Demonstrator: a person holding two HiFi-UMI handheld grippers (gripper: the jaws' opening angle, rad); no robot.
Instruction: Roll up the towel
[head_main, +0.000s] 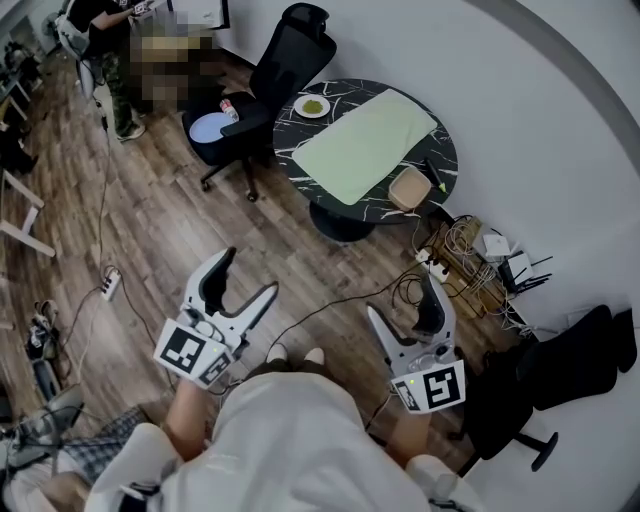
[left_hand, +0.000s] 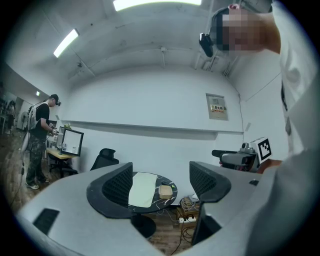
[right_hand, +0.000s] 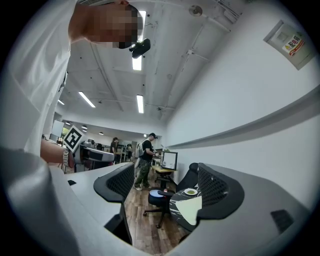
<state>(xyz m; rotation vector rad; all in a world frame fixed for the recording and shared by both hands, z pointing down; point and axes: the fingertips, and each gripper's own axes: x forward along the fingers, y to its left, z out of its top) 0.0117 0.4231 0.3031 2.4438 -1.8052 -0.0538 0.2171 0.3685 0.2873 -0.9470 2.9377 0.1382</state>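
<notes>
A pale green towel (head_main: 365, 144) lies flat and unrolled on a round black marble-pattern table (head_main: 300, 140) near the white wall. It also shows far off between the left jaws as the towel (left_hand: 142, 188) and past the right jaws as the towel (right_hand: 190, 209). My left gripper (head_main: 248, 279) is held over the wood floor well short of the table, jaws apart and empty. My right gripper (head_main: 402, 301) hangs level beside it, jaws wide and empty.
On the table stand a small plate with green food (head_main: 311, 106) and a tan box (head_main: 409, 188). A black office chair (head_main: 270, 75) holding a blue plate sits left of the table. Tangled cables and a power strip (head_main: 450, 262) lie on the floor at the right. A person (left_hand: 39, 141) stands at a desk far away.
</notes>
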